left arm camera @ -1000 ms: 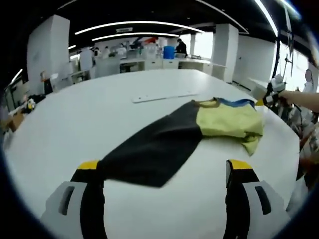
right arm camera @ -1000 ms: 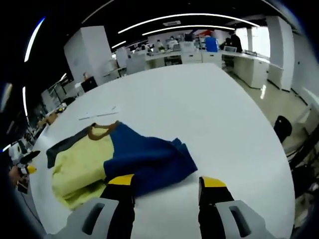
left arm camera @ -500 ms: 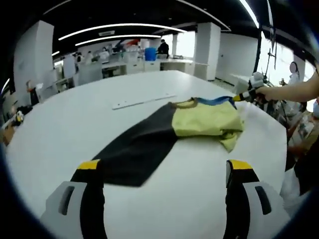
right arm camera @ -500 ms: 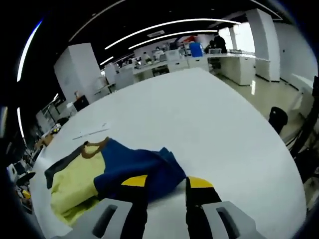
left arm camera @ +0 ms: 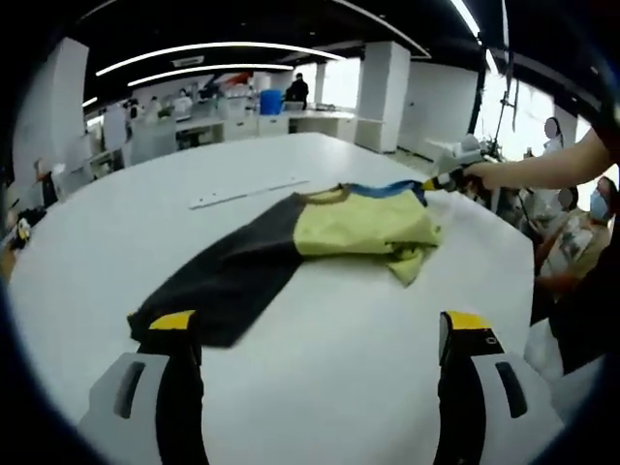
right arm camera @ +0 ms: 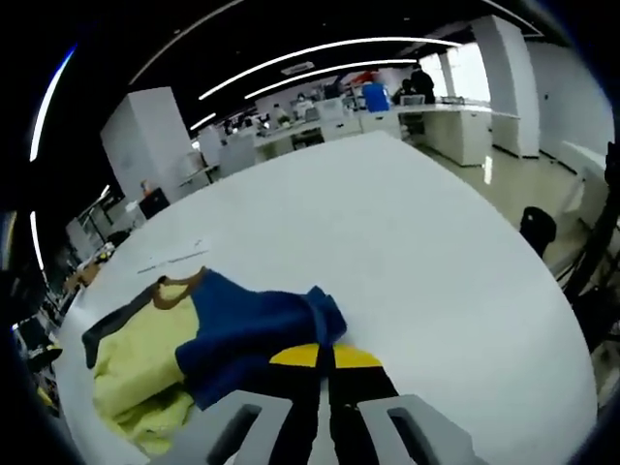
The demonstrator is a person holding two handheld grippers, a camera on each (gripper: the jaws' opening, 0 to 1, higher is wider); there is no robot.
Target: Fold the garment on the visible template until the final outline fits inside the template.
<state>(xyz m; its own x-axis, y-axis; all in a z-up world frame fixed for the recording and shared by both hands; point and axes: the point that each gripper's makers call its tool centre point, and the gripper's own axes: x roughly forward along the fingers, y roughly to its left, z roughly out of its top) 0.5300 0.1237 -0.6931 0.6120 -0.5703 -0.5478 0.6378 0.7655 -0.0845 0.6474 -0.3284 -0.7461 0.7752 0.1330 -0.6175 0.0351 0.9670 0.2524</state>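
While pinching the blue edge of the shirt (right arm camera: 254, 325), right claw (right arm camera: 325, 356) closed; left claw (left arm camera: 320, 334) wide open, empty above surface (left arm camera: 320, 387). Risk: cloth slipping free under a hard pull.

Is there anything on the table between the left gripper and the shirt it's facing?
Nothing visible does. In the left gripper view, the left gripper has its jaws wide apart over bare white table, and the garment lies just ahead, its black sleeve end beside the left jaw tip. The pale strip lies beyond it.
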